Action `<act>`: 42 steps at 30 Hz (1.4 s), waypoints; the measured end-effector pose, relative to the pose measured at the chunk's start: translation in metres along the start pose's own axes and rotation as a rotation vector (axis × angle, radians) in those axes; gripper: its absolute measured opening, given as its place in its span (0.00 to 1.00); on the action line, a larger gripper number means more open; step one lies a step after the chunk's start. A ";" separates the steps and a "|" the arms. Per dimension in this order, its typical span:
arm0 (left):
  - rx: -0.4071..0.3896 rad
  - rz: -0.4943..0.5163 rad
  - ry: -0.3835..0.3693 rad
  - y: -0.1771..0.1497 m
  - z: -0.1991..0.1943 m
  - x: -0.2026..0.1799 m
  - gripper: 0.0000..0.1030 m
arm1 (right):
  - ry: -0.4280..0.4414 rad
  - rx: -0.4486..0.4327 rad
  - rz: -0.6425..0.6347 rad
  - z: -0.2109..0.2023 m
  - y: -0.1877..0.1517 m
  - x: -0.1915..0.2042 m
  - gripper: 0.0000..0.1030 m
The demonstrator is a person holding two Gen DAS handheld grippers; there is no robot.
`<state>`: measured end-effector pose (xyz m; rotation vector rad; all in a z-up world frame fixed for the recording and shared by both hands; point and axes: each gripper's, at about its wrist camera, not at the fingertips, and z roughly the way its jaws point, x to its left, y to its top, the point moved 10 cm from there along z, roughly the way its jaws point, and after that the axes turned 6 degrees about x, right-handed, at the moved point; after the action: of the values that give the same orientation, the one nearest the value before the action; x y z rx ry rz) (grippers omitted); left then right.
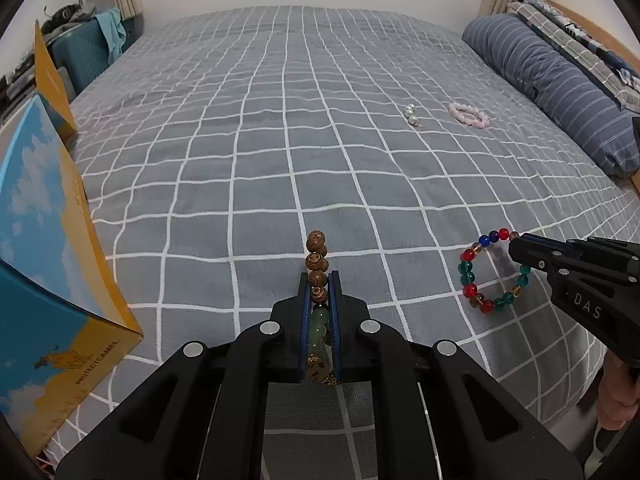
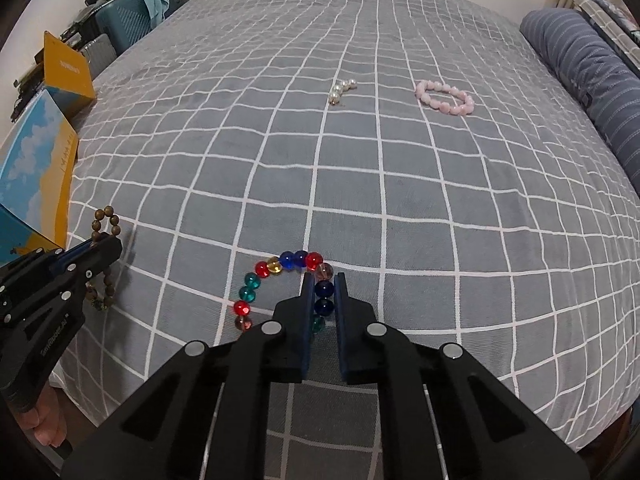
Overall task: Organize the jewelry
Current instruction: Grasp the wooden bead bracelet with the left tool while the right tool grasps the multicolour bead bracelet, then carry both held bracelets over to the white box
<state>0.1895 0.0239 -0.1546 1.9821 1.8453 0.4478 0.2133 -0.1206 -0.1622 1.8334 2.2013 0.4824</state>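
Observation:
My left gripper is shut on a brown wooden bead bracelet with pale green beads, held just above the bed; it also shows in the right wrist view. My right gripper is shut on a multicoloured glass bead bracelet, which rests on the bedspread; the same bracelet shows in the left wrist view. A pearl piece and a pink bead bracelet lie far out on the bed.
A grey checked bedspread covers the bed. A blue-and-yellow box with its lid raised stands at the left edge. A striped blue pillow lies at the right. A teal suitcase stands beyond the bed's far left.

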 end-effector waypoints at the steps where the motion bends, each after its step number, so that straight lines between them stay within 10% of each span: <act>1: -0.002 -0.002 0.000 0.001 -0.002 0.000 0.07 | -0.001 -0.004 -0.001 -0.002 0.001 0.000 0.09; 42: -0.078 -0.092 0.037 0.050 -0.084 0.031 0.07 | 0.050 -0.167 -0.048 -0.072 0.073 0.038 0.09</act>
<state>0.1943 0.0583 -0.0582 1.8417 1.9031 0.5241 0.2445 -0.0787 -0.0660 1.6960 2.1594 0.6866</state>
